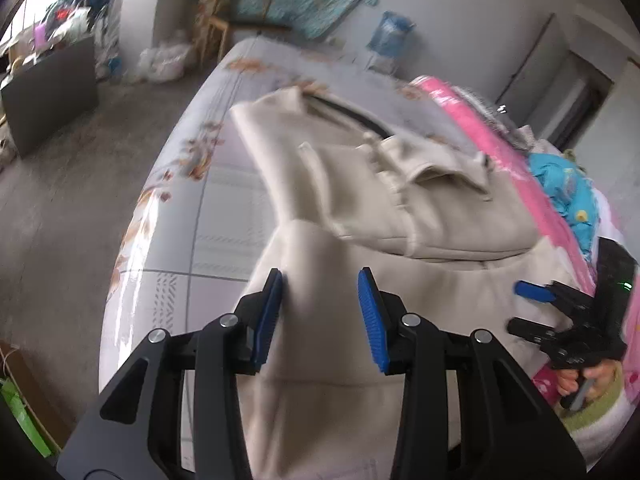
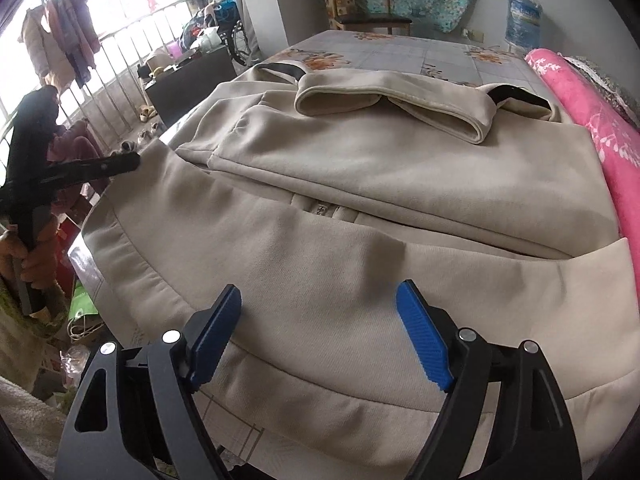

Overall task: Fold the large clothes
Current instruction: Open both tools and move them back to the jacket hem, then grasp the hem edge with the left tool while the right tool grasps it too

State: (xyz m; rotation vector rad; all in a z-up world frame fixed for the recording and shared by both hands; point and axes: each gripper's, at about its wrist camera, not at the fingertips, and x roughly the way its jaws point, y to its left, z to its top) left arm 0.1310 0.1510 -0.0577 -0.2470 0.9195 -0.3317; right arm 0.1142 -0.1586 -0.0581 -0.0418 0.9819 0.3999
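Note:
A large beige jacket [image 1: 360,208] lies on the bed, its sleeves folded across the body and its hem nearest me; it also fills the right wrist view [image 2: 360,208]. My left gripper [image 1: 320,284] is open, with its blue pads just above the jacket's left hem edge. My right gripper [image 2: 320,300] is open above the hem. The right gripper also shows at the right of the left wrist view [image 1: 524,306], over the jacket's right side. The left gripper shows at the left of the right wrist view [image 2: 128,162], its tip at the jacket's hem corner.
The bed [image 1: 224,184] has a grey floral sheet. A pink blanket [image 2: 592,120] and blue bedding [image 1: 568,192] lie along its right side. A dark cabinet [image 1: 52,92], a wooden chair [image 2: 368,4] and a water bottle [image 2: 522,24] stand beyond. Bare floor [image 1: 80,208] is to the left.

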